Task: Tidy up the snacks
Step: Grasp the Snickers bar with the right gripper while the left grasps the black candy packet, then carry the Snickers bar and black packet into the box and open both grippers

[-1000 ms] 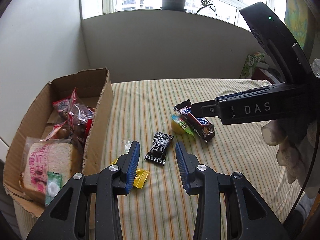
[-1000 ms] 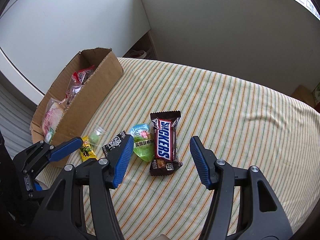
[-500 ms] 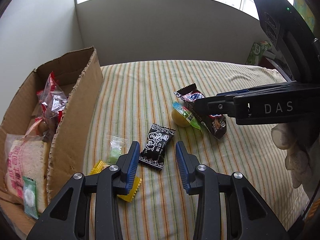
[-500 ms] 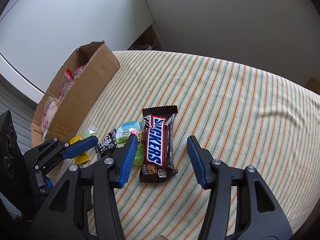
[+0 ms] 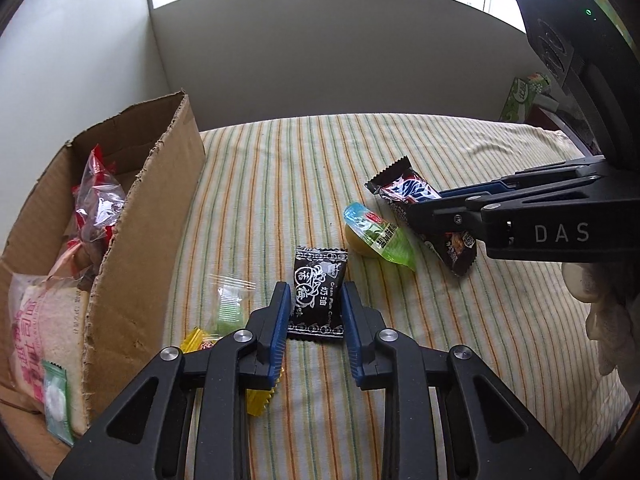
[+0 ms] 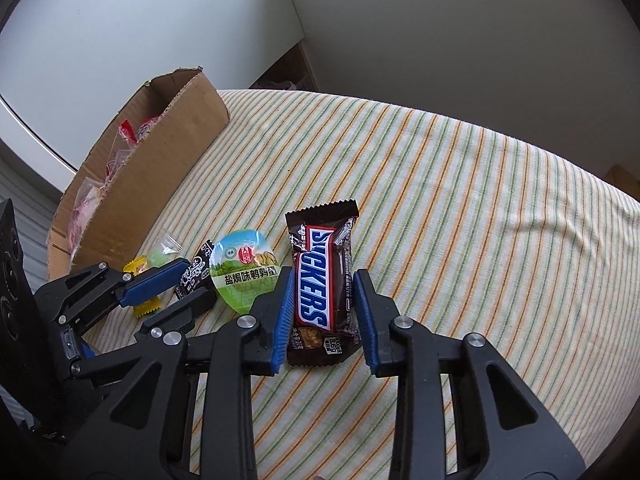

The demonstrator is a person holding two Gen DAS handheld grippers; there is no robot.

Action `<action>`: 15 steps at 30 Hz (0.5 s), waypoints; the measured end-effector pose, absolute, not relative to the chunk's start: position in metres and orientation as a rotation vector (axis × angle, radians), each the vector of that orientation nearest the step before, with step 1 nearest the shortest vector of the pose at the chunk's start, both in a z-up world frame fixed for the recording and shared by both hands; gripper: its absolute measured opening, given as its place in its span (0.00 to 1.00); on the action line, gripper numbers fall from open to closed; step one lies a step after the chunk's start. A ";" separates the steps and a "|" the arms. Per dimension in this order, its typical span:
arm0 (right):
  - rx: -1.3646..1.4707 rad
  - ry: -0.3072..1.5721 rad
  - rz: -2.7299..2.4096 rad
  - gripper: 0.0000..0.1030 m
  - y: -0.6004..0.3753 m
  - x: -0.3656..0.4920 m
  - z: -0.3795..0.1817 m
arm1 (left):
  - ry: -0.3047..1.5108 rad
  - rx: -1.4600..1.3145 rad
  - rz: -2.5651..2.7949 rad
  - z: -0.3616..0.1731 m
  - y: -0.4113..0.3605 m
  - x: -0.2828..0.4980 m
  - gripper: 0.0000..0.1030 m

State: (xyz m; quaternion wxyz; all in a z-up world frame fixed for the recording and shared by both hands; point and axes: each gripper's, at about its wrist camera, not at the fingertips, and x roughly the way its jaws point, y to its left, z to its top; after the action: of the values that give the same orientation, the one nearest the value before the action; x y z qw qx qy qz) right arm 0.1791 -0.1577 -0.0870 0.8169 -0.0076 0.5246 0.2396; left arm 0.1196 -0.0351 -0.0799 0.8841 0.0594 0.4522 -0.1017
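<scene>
Striped cloth (image 5: 400,152), cardboard box (image 5: 144,240) left, egg pack (image 6: 244,276) beside Snickers bar (image 6: 320,284).

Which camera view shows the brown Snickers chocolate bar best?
The right wrist view: the brown Snickers chocolate bar lies face up between the closing right gripper fingers, its logo fully readable. In the left wrist view the bar is farther off, and that gripper covers its middle.

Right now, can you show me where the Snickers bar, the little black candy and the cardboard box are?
Snickers bar (image 6: 318,276), right wrist view, on its blue letters.
black candy (image 5: 318,290), left wrist view, middle of the wrapper.
cardboard box (image 5: 148,216), left wrist view, outer side wall.
</scene>
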 end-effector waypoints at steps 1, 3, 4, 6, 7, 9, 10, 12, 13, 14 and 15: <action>-0.015 1.119 0.507 0.30 -0.159 0.178 -0.087 | 0.941 0.123 -0.212 -0.080 -0.035 0.119 0.23; -0.010 1.118 0.499 0.30 -0.160 0.176 -0.087 | 0.942 0.117 -0.212 -0.079 -0.034 0.119 0.23; -0.007 1.116 0.495 0.30 -0.160 0.176 -0.086 | 0.942 0.114 -0.212 -0.080 -0.036 0.121 0.23; 0.001 1.112 0.487 0.30 -0.164 0.174 -0.084 | 0.938 0.102 -0.214 -0.076 -0.031 0.117 0.23; 0.007 1.111 0.484 0.30 -0.166 0.173 -0.083 | 0.934 0.099 -0.217 -0.075 -0.030 0.116 0.23; 0.016 1.099 0.478 0.30 -0.171 0.170 -0.078 | 0.921 0.091 -0.217 -0.071 -0.027 0.113 0.23; 0.018 1.092 0.475 0.30 -0.174 0.168 -0.074 | 0.915 0.083 -0.220 -0.068 -0.026 0.112 0.23; 0.024 1.077 0.475 0.30 -0.177 0.163 -0.065 | 0.898 0.069 -0.232 -0.061 -0.023 0.108 0.23; 0.021 1.067 0.473 0.30 -0.178 0.160 -0.060 | 0.886 0.063 -0.234 -0.057 -0.022 0.106 0.23; 0.018 1.057 0.472 0.30 -0.177 0.158 -0.055 | 0.873 0.057 -0.234 -0.052 -0.021 0.102 0.23; 0.016 1.047 0.474 0.30 -0.176 0.156 -0.049 | 0.860 0.050 -0.233 -0.048 -0.019 0.100 0.23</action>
State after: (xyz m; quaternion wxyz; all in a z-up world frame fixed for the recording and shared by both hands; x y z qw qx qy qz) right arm 0.1559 -0.1762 -0.0493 0.8393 0.0075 0.4952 0.2242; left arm 0.1003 -0.0186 -0.0476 0.9021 0.0241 0.4158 -0.1128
